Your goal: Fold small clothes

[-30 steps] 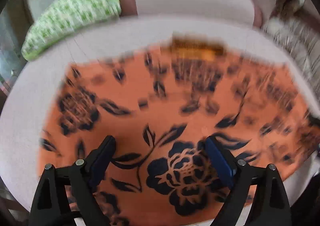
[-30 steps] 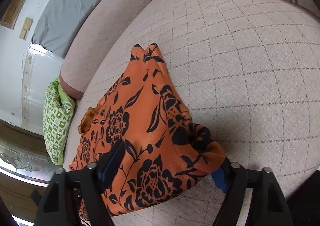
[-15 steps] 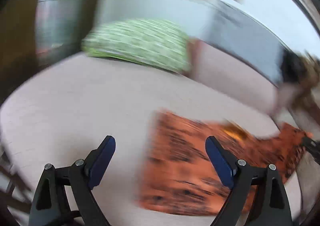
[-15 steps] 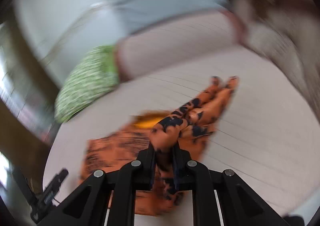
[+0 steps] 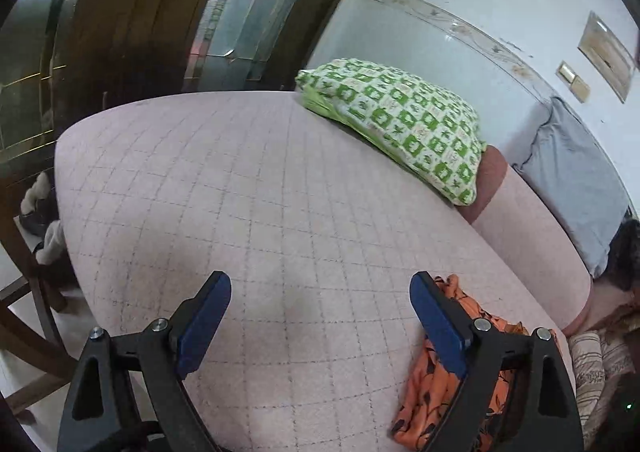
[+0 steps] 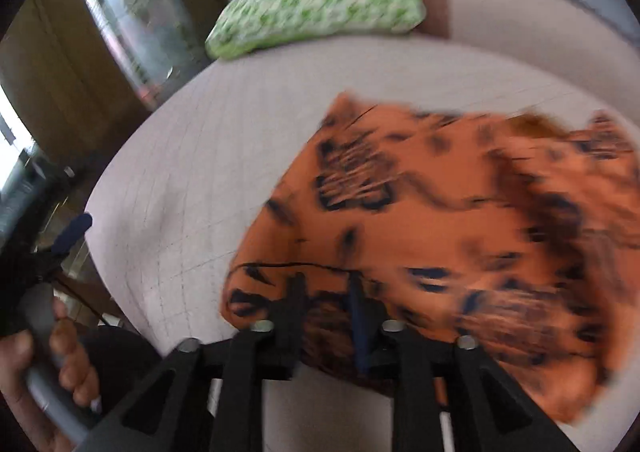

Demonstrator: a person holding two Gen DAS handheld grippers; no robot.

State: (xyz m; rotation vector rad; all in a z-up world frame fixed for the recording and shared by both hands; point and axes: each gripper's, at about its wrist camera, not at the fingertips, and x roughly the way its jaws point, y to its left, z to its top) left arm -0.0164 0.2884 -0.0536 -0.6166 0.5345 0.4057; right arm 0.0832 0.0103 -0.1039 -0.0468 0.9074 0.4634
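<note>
Spreading orange floral garment [image 6: 460, 219] on quilted bed [image 5: 280, 211]; it is seen at 1 o'clock of right gripper [image 6: 326, 316], nearer than empty, wide-open left gripper [image 5: 320, 320]. Right jaws opening, cloth edge between them. Earlier clenched on bunched fabric; left since swung aside.

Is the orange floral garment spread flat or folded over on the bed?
Folded over, at least partly: in the right wrist view the orange garment shows a doubled, rounded edge near the right gripper, whose jaws are opening. Blur hides how neat it is.
</note>
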